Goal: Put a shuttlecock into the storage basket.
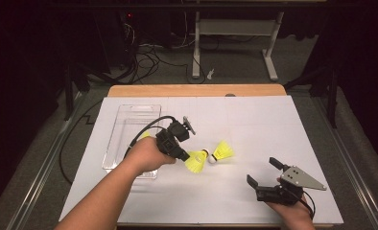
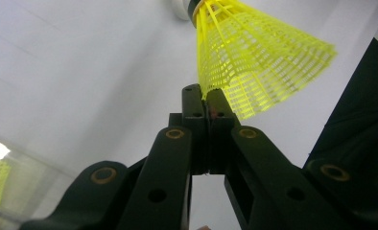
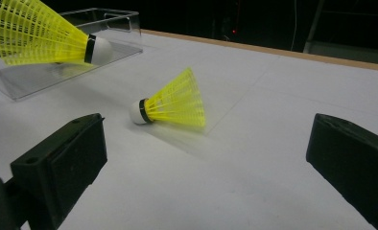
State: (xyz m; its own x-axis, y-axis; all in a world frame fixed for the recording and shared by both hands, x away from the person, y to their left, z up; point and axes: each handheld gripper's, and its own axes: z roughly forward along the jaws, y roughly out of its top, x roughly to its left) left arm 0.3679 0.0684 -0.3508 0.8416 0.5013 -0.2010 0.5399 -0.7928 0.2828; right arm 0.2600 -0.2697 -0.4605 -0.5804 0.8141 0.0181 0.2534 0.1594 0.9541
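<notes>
My left gripper (image 1: 186,157) is shut on the skirt rim of a yellow shuttlecock (image 1: 195,161), which hangs just above the white table sheet. In the left gripper view the closed jaws pinch the mesh edge of that shuttlecock (image 2: 254,57), its white cork pointing away. A second yellow shuttlecock (image 1: 221,152) lies on its side on the sheet just to the right; in the right gripper view this second shuttlecock (image 3: 175,101) lies ahead of the jaws. My right gripper (image 1: 261,171) rests near the front right, open and holding nothing.
A clear plastic tray (image 1: 129,115) stands at the left of the sheet, behind my left hand, with something yellow (image 1: 144,135) inside. The tray (image 3: 115,24) appears far left in the right gripper view. The wooden table edge (image 1: 196,90) runs along the back.
</notes>
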